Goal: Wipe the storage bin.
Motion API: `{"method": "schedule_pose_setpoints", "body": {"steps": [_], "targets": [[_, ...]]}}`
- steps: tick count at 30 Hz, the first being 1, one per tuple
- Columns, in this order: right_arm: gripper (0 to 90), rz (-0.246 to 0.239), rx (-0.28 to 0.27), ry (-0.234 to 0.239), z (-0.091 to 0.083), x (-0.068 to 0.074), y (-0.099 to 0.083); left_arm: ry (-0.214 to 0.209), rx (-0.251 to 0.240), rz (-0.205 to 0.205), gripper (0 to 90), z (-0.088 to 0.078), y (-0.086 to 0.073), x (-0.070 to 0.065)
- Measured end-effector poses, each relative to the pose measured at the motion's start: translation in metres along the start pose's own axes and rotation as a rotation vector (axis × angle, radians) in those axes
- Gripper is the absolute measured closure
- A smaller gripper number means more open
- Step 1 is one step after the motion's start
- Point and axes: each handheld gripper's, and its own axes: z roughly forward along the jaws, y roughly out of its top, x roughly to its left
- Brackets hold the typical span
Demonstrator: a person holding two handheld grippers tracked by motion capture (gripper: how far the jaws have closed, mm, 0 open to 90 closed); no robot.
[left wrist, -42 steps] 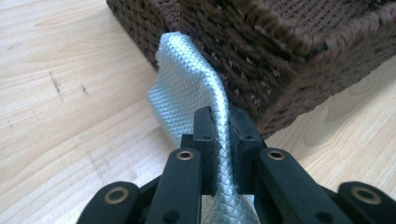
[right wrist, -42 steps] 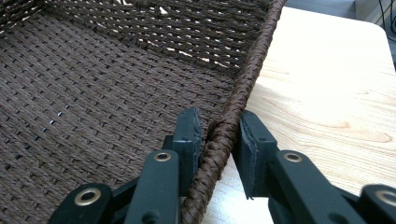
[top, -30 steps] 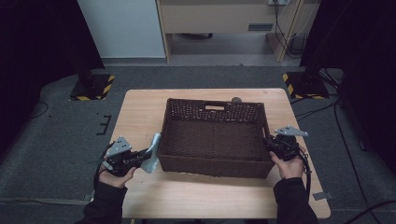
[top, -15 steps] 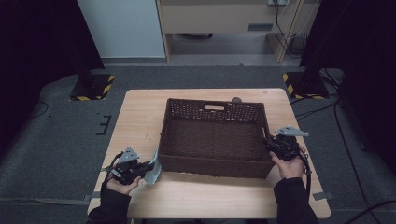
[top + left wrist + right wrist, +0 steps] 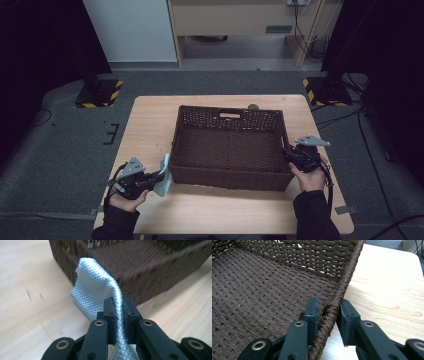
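Observation:
A dark brown woven basket (image 5: 226, 178) stands in the middle of the wooden table (image 5: 147, 125). My left gripper (image 5: 157, 179) is low over the table by the basket's near left corner, shut on a pale blue-grey textured cloth (image 5: 164, 172). In the left gripper view the cloth (image 5: 92, 282) rises from between the jaws of the left gripper (image 5: 118, 302) and folds over in front of the basket wall (image 5: 155, 267). My right gripper (image 5: 289, 156) sits at the basket's right side. Its jaws clamp the braided rim (image 5: 345, 280), one inside and one outside, in the right gripper view (image 5: 329, 306).
A small round object (image 5: 253, 106) lies on the table just behind the basket. Bare tabletop (image 5: 235, 210) stretches along the near edge between my hands. Stand bases with yellow-black stripes (image 5: 97, 95) sit on the floor beyond the table's far corners.
My left gripper has come down and toward the table's near edge with the cloth, from beside the basket's left wall to its near left corner. The right gripper has stayed put.

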Motion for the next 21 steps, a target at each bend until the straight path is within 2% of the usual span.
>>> {"method": "schedule_pose_setpoints", "body": {"steps": [4, 6, 10, 12, 13, 14, 15, 16, 18, 21], "targets": [[71.5, 0.001, 0.0, 0.001, 0.0, 0.0, 0.0, -0.001, 0.086, -0.013, 82.3, 0.016, -0.016, 0.0], [71.5, 0.001, 0.002, 0.002, 0.0, 0.0, 0.0, -0.002, 0.094, -0.01, 82.3, 0.017, -0.017, -0.001], [71.5, 0.002, 0.002, 0.002, 0.0, 0.0, 0.0, -0.006, 0.059, -0.011, 82.3, 0.009, -0.012, -0.003], [71.5, 0.001, 0.003, 0.002, 0.0, 0.0, 0.0, -0.011, 0.022, -0.01, 82.3, 0.0, -0.006, -0.004], [71.5, 0.0, 0.001, 0.0, 0.0, 0.0, 0.0, -0.013, -0.019, -0.012, 82.3, -0.009, 0.001, -0.007], [71.5, -0.001, 0.001, -0.001, 0.0, 0.0, 0.0, -0.013, -0.019, -0.012, 82.3, -0.009, 0.001, -0.007], [71.5, 0.0, 0.001, -0.001, 0.0, 0.0, 0.0, -0.022, -0.052, -0.003, 82.3, -0.018, 0.01, -0.01], [71.5, 0.0, 0.001, -0.001, 0.0, 0.0, 0.0, -0.021, -0.064, 0.007, 82.3, -0.021, 0.014, -0.012], [71.5, 0.0, 0.003, 0.0, 0.0, 0.0, 0.0, -0.016, -0.076, 0.021, 82.3, -0.025, 0.019, -0.015], [71.5, 0.0, 0.002, 0.001, 0.0, 0.0, 0.0, -0.01, -0.053, 0.02, 82.3, -0.019, 0.016, -0.014]]}}
